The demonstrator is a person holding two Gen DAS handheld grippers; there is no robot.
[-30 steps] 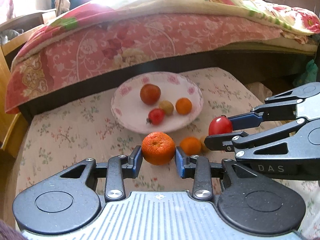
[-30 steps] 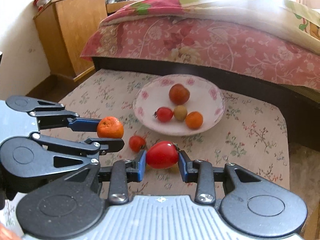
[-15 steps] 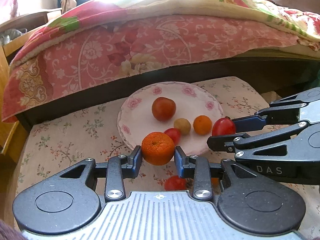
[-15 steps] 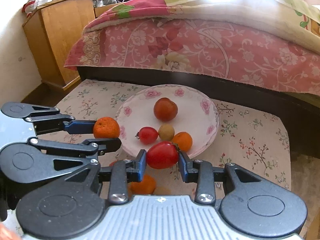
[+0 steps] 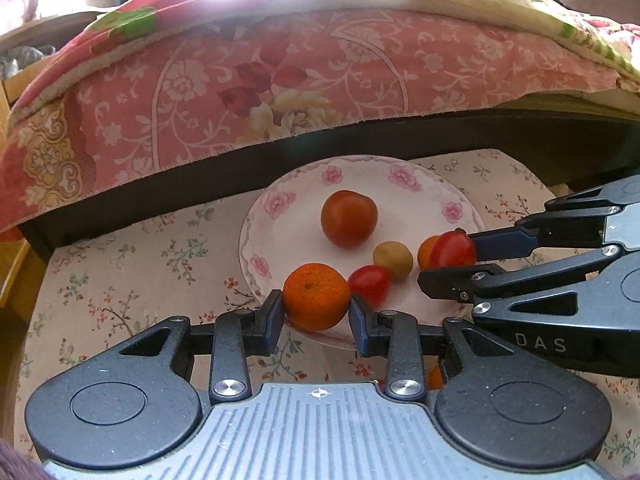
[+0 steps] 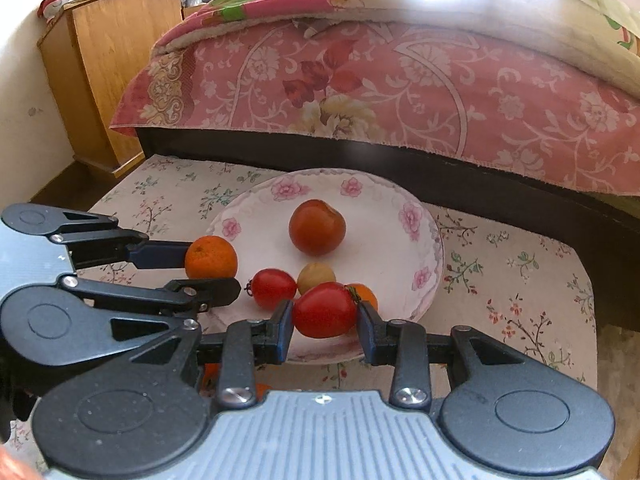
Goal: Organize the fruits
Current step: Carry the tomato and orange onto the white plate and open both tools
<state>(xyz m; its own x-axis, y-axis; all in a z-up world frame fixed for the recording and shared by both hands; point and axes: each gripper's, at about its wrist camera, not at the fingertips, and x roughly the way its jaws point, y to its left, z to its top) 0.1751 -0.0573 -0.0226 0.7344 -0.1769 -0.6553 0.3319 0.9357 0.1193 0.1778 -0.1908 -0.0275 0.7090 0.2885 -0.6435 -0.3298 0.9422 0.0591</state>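
Left gripper (image 5: 316, 307) fingers clamp the orange (image 5: 316, 295); right gripper (image 6: 325, 323) fingers clamp the tomato (image 6: 325, 310), both above the plate (image 6: 384, 208) near edge. Tomato judged soft, bruisable; grip across widest part, lightly

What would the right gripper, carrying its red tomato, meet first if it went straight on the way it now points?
Probably the small orange fruit lying on the plate just behind the held tomato; the right gripper points down at it, though depth is hard to judge.
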